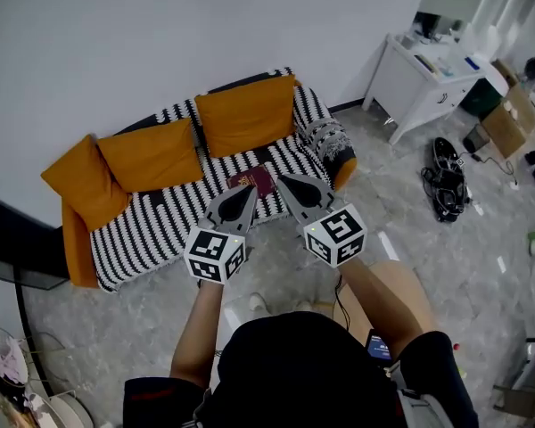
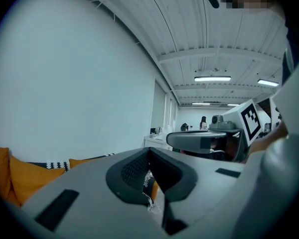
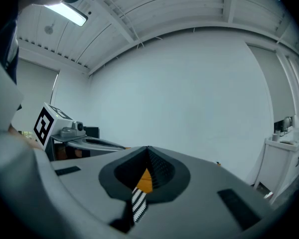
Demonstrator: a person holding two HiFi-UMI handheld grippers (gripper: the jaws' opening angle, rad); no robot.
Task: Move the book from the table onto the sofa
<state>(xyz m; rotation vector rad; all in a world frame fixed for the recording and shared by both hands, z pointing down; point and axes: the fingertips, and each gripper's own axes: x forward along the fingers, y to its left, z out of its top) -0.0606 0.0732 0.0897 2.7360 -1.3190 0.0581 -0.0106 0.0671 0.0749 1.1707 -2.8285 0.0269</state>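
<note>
A dark red book (image 1: 255,181) lies flat on the striped seat of the sofa (image 1: 160,221), near its front edge. My left gripper (image 1: 242,195) hovers just in front of the book, jaws shut and empty. Beside it to the right, my right gripper (image 1: 290,185) is also shut with nothing held. In the left gripper view the left gripper (image 2: 150,152) shows closed tips, with the right gripper's marker cube (image 2: 251,119) off to the right. In the right gripper view the right gripper (image 3: 147,151) shows closed tips over an orange cushion (image 3: 144,179).
Orange cushions (image 1: 246,114) line the sofa's back, and a patterned pillow (image 1: 325,138) sits at its right end. A white desk (image 1: 432,77) stands at the far right, with a black bundle of cables (image 1: 446,181) on the floor. A brown table (image 1: 399,288) is beneath my right arm.
</note>
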